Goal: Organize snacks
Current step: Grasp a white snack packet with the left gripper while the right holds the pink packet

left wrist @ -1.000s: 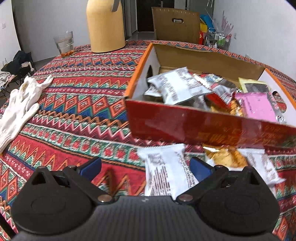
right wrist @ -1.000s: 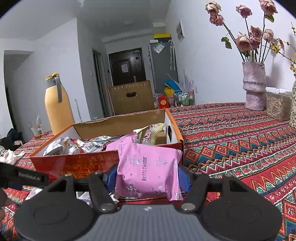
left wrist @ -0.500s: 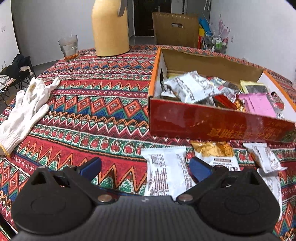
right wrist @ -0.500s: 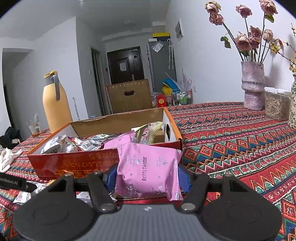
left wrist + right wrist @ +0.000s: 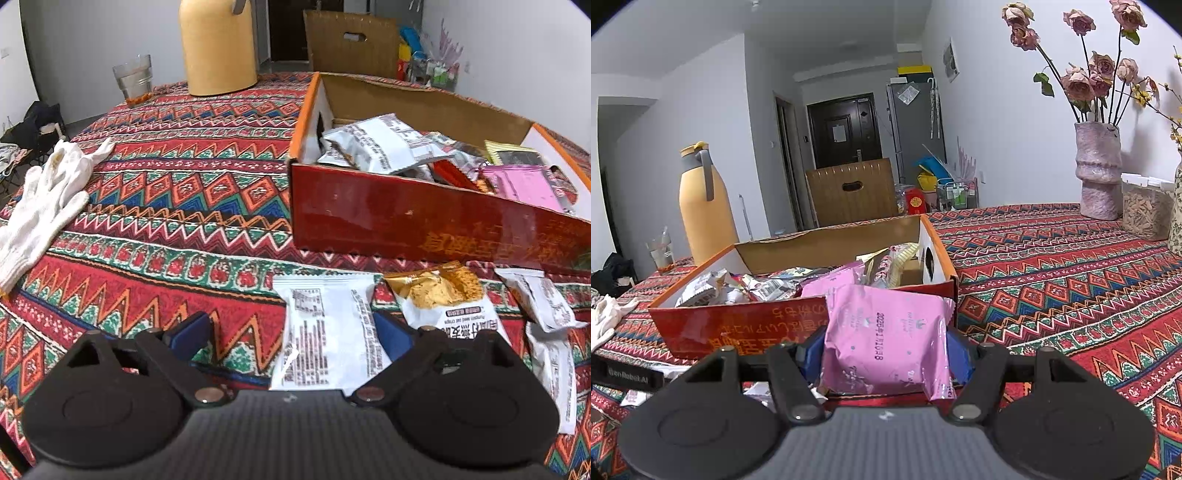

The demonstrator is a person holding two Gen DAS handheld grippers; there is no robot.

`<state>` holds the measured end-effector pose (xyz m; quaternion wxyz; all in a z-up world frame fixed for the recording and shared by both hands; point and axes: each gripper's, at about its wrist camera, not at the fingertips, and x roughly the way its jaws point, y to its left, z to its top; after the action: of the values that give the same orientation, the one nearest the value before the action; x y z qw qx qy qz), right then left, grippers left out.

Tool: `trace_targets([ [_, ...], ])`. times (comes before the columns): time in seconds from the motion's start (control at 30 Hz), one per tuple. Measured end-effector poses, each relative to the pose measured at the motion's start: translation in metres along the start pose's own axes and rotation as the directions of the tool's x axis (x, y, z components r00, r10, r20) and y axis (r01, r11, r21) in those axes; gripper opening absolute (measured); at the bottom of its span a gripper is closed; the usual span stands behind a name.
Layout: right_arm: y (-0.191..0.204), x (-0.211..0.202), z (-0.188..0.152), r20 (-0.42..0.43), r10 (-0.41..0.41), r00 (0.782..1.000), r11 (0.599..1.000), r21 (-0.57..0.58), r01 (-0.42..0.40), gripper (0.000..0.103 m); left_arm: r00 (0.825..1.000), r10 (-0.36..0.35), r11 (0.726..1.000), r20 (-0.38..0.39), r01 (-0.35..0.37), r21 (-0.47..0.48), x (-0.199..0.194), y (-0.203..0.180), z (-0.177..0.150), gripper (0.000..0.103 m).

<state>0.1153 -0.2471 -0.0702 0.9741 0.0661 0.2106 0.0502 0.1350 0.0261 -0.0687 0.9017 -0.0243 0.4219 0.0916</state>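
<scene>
**Pink packet clamped right, white packet between closing left jaws**

Pink glossy film packet (image 5: 886, 339), pillow-shaped with crimped ends, sits pinched between the blue pads of the right gripper (image 5: 886, 350), held in front of the near wall of the red cardboard box (image 5: 746, 325).

Left gripper (image 5: 291, 332): jaws wide, just been closing a little. White flat film packet (image 5: 325, 332) lies on the woven zigzag tablecloth (image 5: 177, 192) between them, beside the right-hand pad; the other pad stands well clear, no squeeze visible.

Box (image 5: 406, 221) is shallow, rectangular, orange-edged, bare brown card inside, filled with crinkled foil and film packets. Just outside its near wall: a gold-and-white crisp packet (image 5: 443, 295) and more white ones (image 5: 535, 299).

White knit gloves (image 5: 44, 199) lie limp, well left of the box.
</scene>
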Motion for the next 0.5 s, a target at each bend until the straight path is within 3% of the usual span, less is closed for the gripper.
trace_targets([
  [0.13, 0.000, 0.000, 0.000, -0.001, 0.000, 1.000, 1.000, -0.001, 0.000, 0.065, 0.999, -0.029, 1.000, 0.016, 0.028, 0.008, -0.004, -0.001, -0.005, 0.087],
  [0.2, 0.000, 0.000, 0.000, 0.000, -0.001, 1.000, 1.000, -0.001, 0.001, 0.065, 0.999, -0.038, 0.999, 0.028, 0.038, 0.012, -0.007, -0.002, -0.005, 0.077],
  [0.33, 0.000, 0.000, 0.000, -0.001, 0.000, 1.000, 1.000, -0.002, 0.000, 0.065, 0.998, -0.050, 0.999, 0.044, 0.049, 0.018, -0.008, -0.003, -0.007, 0.072],
  [0.43, 0.001, 0.000, 0.000, -0.002, -0.001, 1.000, 1.000, -0.006, 0.001, 0.065, 0.996, -0.062, 0.998, 0.060, 0.062, 0.009, -0.011, -0.002, -0.007, 0.052],
  [0.5, 0.001, 0.000, 0.000, -0.003, -0.001, 1.000, 1.000, -0.010, 0.001, 0.065, 0.995, -0.073, 0.997, 0.062, 0.073, -0.003, -0.013, 0.000, -0.008, 0.048],
])
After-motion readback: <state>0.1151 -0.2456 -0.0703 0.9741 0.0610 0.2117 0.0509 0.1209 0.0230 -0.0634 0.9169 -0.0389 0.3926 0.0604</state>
